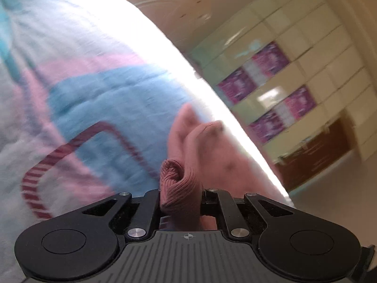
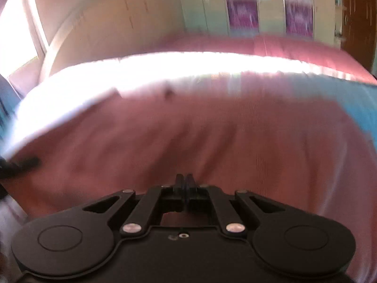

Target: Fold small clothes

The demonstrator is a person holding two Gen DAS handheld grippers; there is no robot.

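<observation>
Pink garment (image 1: pixel 186 165), a small ribbed piece, was bunched between the fingers of the left hand-held gripper (image 1: pixel 180 200), which was clenched on a thick wad of its hem, while the rest trailed forward over a patterned bedspread (image 1: pixel 82 89) of blue, pink and white. In the right wrist view the same pink cloth spread wide ahead of the right hand-held gripper (image 2: pixel 185 188), whose jaws stood pressed together; whether any fabric lay pinched between them could not be told through the blur. The main risk seemed to be an uneven fold: the left grip held a crumpled bunch, not a flat edge, so the cloth would likely twist or crease when laid down. If the right side held little or nothing, that corner could sag or slip free. Heavy motion blur suggested speed, which would worsen either fault. Beyond the bed stood a tiled wall (image 1: pixel 294 54) with purple tiles, a brown door (image 1: pixel 313 151), and a bright window (image 2: pixel 16 35); none stood in the way.
</observation>
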